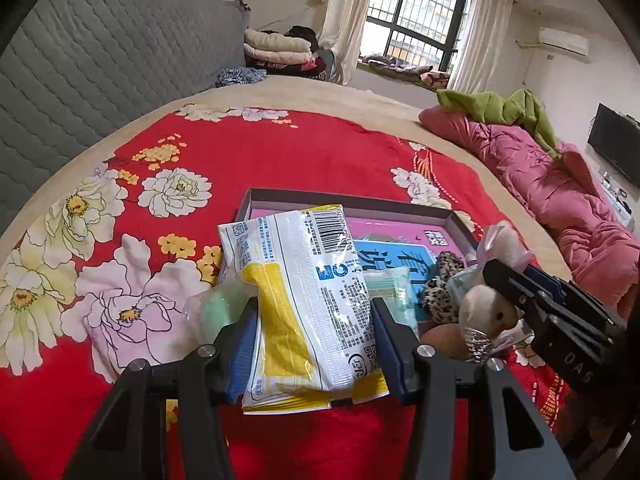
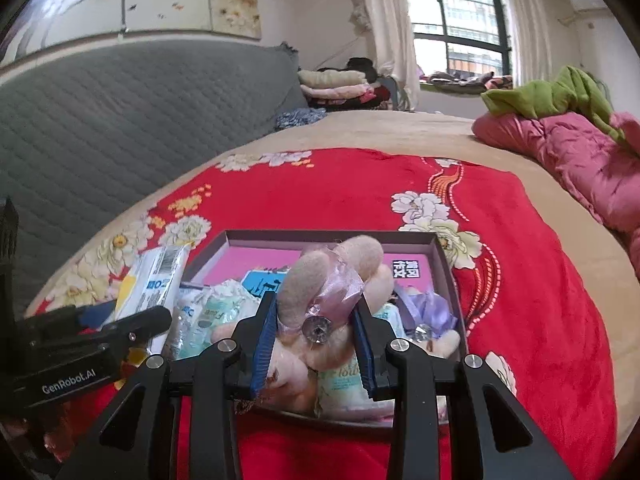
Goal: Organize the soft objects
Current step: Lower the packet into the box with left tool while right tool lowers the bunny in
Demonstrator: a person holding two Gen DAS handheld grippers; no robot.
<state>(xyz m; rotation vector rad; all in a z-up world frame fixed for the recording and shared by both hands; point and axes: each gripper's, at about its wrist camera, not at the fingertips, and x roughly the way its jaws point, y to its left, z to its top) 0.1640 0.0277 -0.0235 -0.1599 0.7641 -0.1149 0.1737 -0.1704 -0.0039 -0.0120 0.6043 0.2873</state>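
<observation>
My left gripper (image 1: 316, 320) is shut on a white and yellow plastic packet (image 1: 296, 300) and holds it above the near left corner of a shallow box (image 1: 256, 200) with a pink bottom on the red floral bedspread. My right gripper (image 2: 316, 320) is shut on a beige plush rabbit (image 2: 332, 268) with a pink ribbon and a gem, held over the box (image 2: 444, 256). The rabbit (image 1: 484, 312) and right gripper (image 1: 516, 288) also show in the left wrist view. The packet (image 2: 156, 276) and left gripper (image 2: 132, 324) show at the left of the right wrist view. Tissue packs (image 2: 208, 312), a leopard-print item (image 1: 440, 288) and a purple ribbon piece (image 2: 428, 308) lie in the box.
A pale green soft item in plastic (image 1: 220, 308) lies on the bedspread left of the box. A pink quilt (image 1: 568, 200) with a green blanket (image 1: 504, 108) lies along the right side of the bed. A grey quilted headboard (image 1: 112, 48) stands at the left. Folded blankets (image 1: 280, 48) are stacked beyond.
</observation>
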